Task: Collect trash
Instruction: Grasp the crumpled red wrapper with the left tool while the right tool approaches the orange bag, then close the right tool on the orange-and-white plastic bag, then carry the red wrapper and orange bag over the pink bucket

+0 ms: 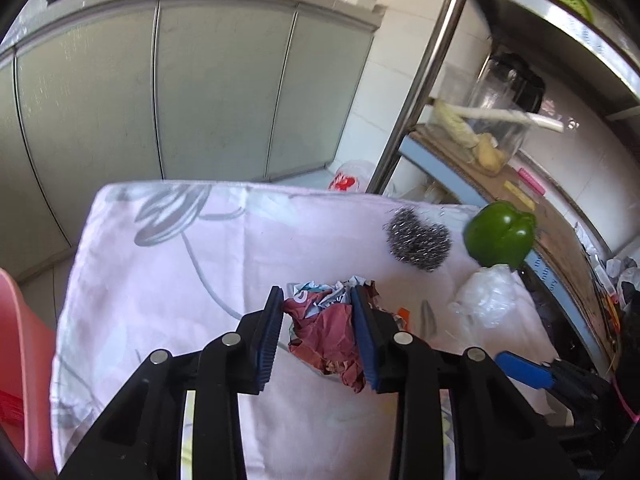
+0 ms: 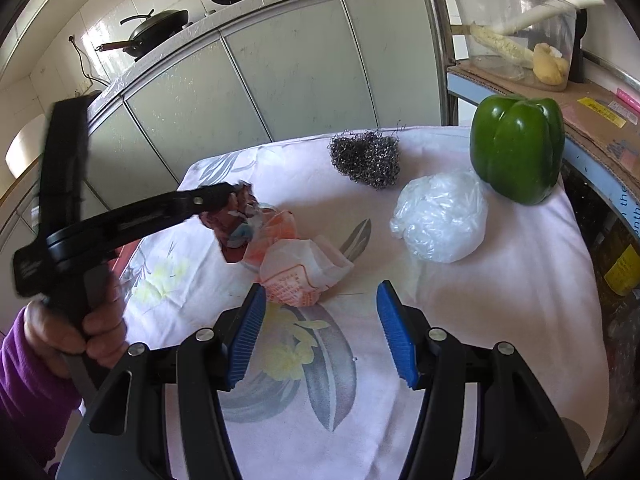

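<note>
My left gripper (image 1: 318, 304) is shut on a crumpled maroon and white wrapper (image 1: 330, 328), held just above the flowered cloth (image 1: 160, 264). The right wrist view shows that gripper (image 2: 236, 196) with the wrapper (image 2: 236, 220) at the table's left side. A crumpled orange and white paper wrapper (image 2: 296, 268) lies on the cloth just ahead of my right gripper (image 2: 322, 296), which is open and empty. A ball of clear plastic film (image 2: 440, 216) lies to its right; it also shows in the left wrist view (image 1: 484, 296).
A steel wool scourer (image 2: 366, 158) and a green bell pepper (image 2: 518, 148) sit at the back of the cloth. A metal rack with cardboard shelf (image 2: 560, 92) stands on the right. Grey cabinets (image 2: 280, 64) are behind. A pink bin (image 1: 20, 360) stands at the left.
</note>
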Available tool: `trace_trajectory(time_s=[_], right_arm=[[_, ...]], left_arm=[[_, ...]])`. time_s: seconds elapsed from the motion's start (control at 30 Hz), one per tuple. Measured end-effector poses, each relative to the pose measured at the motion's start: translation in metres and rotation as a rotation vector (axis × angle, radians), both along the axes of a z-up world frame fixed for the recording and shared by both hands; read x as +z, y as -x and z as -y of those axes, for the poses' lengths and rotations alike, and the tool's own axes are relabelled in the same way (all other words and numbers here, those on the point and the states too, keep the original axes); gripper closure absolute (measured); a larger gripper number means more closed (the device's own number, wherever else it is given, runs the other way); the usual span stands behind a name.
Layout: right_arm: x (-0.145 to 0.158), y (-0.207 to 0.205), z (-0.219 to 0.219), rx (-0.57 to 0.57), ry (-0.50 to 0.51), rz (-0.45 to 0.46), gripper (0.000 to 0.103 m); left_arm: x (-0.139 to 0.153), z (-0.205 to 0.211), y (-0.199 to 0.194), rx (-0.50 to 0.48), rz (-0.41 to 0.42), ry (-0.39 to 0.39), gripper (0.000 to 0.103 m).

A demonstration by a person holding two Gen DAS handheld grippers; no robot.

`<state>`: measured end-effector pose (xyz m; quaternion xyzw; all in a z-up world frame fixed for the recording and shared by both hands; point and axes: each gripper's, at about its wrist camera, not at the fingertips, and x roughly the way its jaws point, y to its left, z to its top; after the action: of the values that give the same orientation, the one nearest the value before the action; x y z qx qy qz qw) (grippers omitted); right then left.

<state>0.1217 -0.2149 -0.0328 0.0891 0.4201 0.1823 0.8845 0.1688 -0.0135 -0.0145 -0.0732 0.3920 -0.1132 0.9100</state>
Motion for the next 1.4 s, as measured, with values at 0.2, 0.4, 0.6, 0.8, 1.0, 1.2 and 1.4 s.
trace_trajectory(time_s=[0.2, 0.4, 0.6, 0.8, 1.0, 1.2, 1.4], right_arm=[[-0.007, -0.015, -0.007, 0.001, -0.024, -0.038, 0.044], [-0.015, -0.031, -0.020, 0.013, -0.022, -0.072, 0.044], [-0.014, -0.025, -0.027, 0.034, 0.020, -0.033, 0.050], [-0.006, -0.016, -0.030, 0.050, 0.047, 0.002, 0.070], [0.015, -0.001, -0.035, 0.075, 0.048, 0.068, 0.072], [0.038, 0.014, -0.054, 0.128, 0.018, 0.126, 0.072], [0.050, 0.020, -0.091, 0.223, 0.000, 0.143, 0.072]], left_arm=[[0.021, -0.011, 0.019, 0.019, 0.050, 0.007, 0.069], [0.029, -0.021, 0.036, 0.027, 0.066, 0.013, 0.069], [0.036, -0.030, 0.051, 0.038, 0.085, 0.008, 0.069], [0.037, -0.036, 0.065, 0.048, 0.091, -0.004, 0.069], [0.041, -0.047, 0.084, 0.078, 0.114, -0.023, 0.069], [0.048, -0.066, 0.102, 0.134, 0.139, -0.040, 0.069], [0.060, -0.091, 0.122, 0.211, 0.182, -0.068, 0.069]])
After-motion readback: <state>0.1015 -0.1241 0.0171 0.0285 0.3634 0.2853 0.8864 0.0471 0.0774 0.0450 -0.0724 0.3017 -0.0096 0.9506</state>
